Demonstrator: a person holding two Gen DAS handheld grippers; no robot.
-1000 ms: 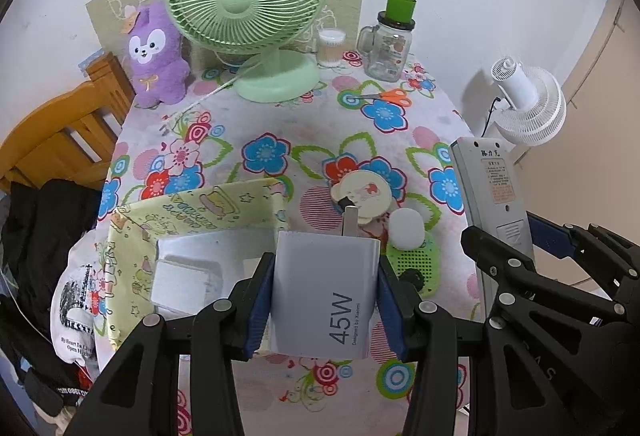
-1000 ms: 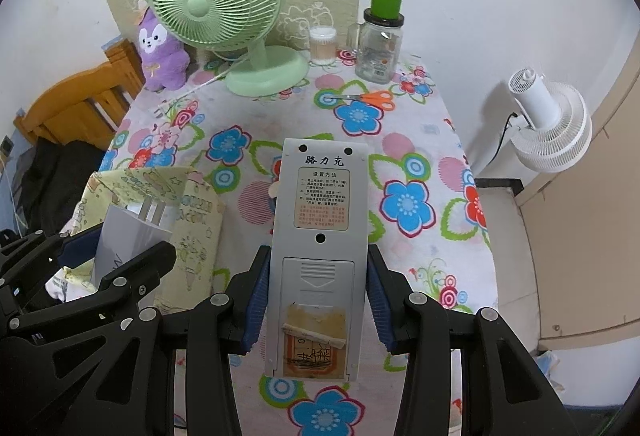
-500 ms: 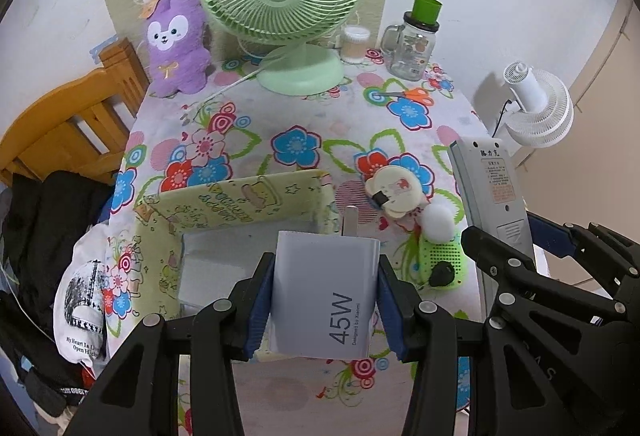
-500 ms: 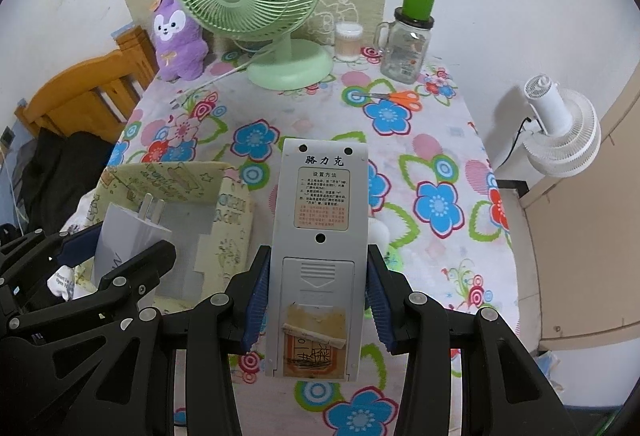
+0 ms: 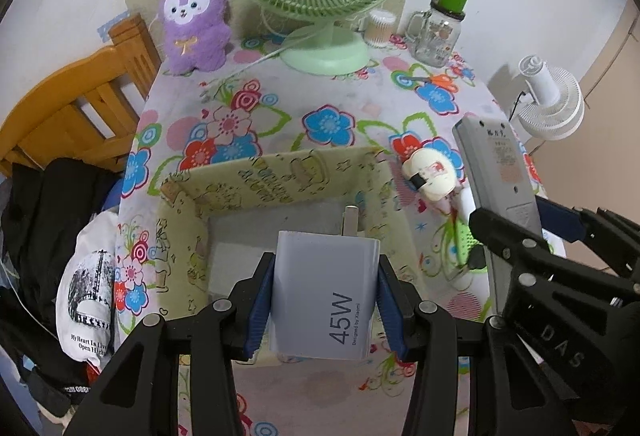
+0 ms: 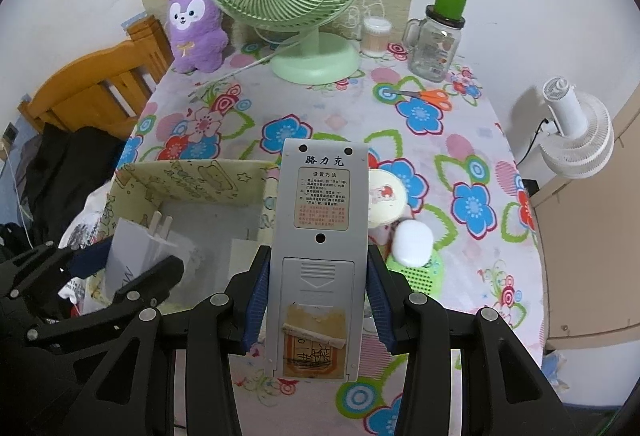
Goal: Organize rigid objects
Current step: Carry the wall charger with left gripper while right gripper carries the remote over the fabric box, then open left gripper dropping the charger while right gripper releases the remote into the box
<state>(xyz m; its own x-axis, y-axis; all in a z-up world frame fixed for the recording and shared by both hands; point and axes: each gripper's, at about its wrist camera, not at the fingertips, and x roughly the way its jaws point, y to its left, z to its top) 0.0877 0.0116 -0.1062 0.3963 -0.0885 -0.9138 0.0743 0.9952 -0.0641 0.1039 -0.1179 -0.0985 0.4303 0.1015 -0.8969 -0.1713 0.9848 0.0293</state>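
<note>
1. Step in hand, as I judge it: carrying two rigid items to the box. Both grippers are loaded and point steeply down at the table.
2. Left gripper: blue pads pinch the sides of the white charger, prongs pointing away from the camera. The charger hangs over the near part of the open box, just ahead of and below the fingertips.
3. Right gripper: pads clamp the lower half of the grey remote, back side up with its label and battery cover showing. The remote sits over the box's right wall, not yet over the cavity.
4. Box contents: grey floor mostly bare; one pale flat patch lies under the charger. I cannot tell what it is.
5. Outside the box, right of the remote: a round cream case, a white oval case on a green perforated pad.
6. Next move, judged: lower the charger inside the walls and spread the left jaws; shift the remote left to clear the wall, then release. Keep the two grippers from colliding.
</note>
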